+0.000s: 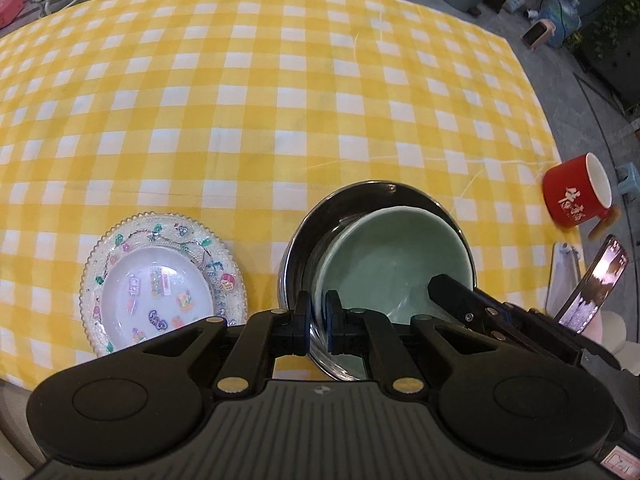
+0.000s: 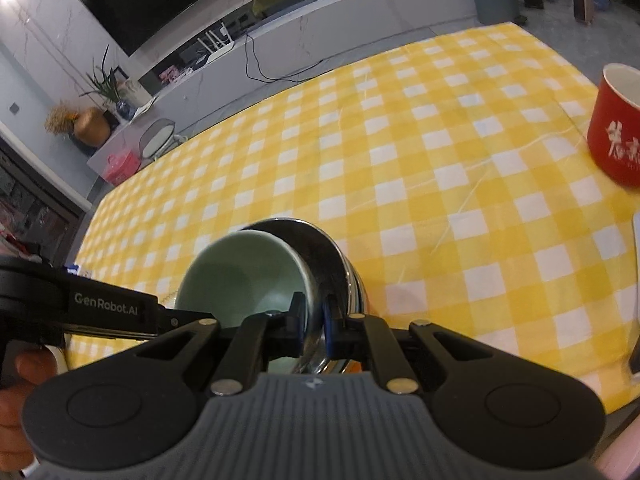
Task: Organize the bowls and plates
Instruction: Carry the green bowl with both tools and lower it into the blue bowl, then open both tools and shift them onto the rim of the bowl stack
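1. My left gripper (image 1: 318, 320) is matte black, with blue pads on its two fingers (image 1: 334, 322).
2. Brass-coloured round pins mark its linkage joints, ahead of a grey ribbed housing with a small round emblem.
3. My right gripper (image 2: 313, 328) is built the same way.
4. White "GenRobot.AI" lettering runs along the left gripper's side.

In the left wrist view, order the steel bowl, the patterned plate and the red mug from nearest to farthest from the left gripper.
1. steel bowl, its rim clamped in the left gripper.
2. patterned plate, close on the left.
3. red mug, far right at the table edge.
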The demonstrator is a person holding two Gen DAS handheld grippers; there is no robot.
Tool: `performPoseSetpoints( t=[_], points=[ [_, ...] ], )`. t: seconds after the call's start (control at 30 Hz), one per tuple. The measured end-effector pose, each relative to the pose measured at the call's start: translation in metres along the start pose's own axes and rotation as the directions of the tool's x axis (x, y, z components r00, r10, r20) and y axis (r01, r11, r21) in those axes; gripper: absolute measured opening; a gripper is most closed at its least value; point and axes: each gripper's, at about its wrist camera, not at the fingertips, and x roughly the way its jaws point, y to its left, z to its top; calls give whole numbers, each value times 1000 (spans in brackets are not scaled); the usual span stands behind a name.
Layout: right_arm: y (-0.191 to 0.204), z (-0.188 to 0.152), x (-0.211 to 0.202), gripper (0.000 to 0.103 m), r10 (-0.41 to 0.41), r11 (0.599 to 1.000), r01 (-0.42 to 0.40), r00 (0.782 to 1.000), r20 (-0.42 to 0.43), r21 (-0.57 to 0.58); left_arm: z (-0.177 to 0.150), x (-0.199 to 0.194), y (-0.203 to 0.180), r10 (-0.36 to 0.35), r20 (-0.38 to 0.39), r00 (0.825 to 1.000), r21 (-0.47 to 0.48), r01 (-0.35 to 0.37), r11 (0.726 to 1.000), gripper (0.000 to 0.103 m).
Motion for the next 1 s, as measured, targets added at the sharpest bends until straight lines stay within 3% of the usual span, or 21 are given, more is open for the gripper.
performPoseSetpoints(
  t=[0.43,0.57,0.77,1.0],
  points=[
    [16,-3,7,6,-90,981,96,995,40,-166,7,7,-11,50,-51,997,59,-47,997,9],
    [13,-4,6,6,-89,981,95,995,41,-168,8,7,-11,58,-55,997,64,-54,996,9],
    [17,-7,3,7,-94,978,103,994,57,-181,8,5,-13,61,-49,997,77,-57,995,18],
    [19,-9,-10,17,-73,977,95,990,124,-189,11,-10,-17,61,-9,998,96,-60,994,21]
  ],
)
